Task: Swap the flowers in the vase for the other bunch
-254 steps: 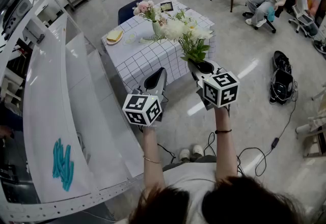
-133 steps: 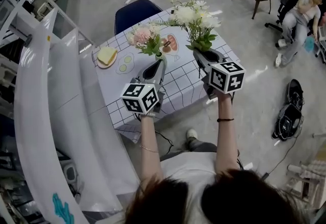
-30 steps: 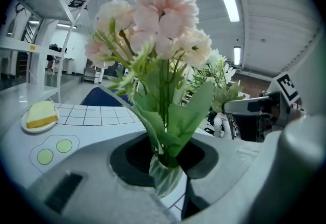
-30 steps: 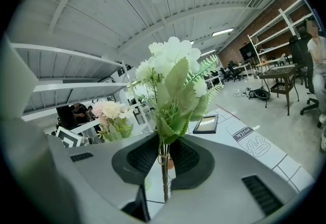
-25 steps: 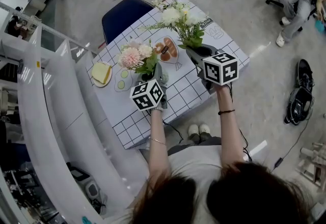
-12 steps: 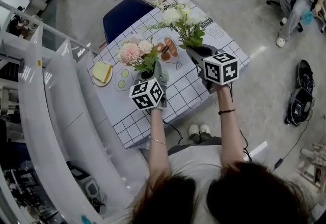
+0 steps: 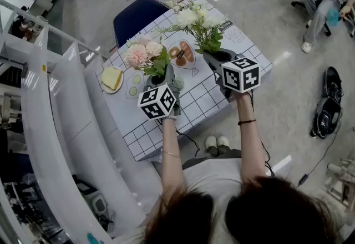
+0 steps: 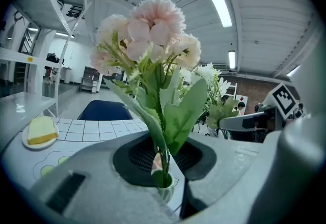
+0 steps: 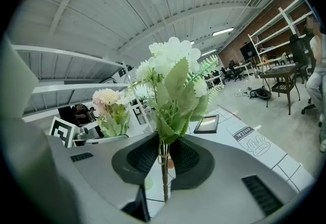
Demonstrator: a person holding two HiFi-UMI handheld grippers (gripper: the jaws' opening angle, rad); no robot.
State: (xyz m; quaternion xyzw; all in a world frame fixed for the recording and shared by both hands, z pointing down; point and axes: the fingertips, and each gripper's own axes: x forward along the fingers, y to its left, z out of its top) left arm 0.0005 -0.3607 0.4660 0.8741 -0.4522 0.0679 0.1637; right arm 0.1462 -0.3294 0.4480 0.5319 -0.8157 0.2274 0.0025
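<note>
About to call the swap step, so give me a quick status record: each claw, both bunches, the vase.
left claw: has just been closing; clamped on stems of the pink bunch
pink bunch: upright, stem ends at the mouth of the vase
vase: just below the left claw
right claw: clamped on stems of the white bunch
white bunch: upright, beside the pink bunch, apart from it

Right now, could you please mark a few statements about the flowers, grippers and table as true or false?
The right gripper grips the white bunch by its stems. True.
The left gripper is empty. False: the stems of the pink bunch stand between its jaws, which have just been closing.
A blue chair stands beyond the table. True.
The yellow slice lies beside the right gripper. False: it lies at the table's left, nearer the left gripper.
</note>
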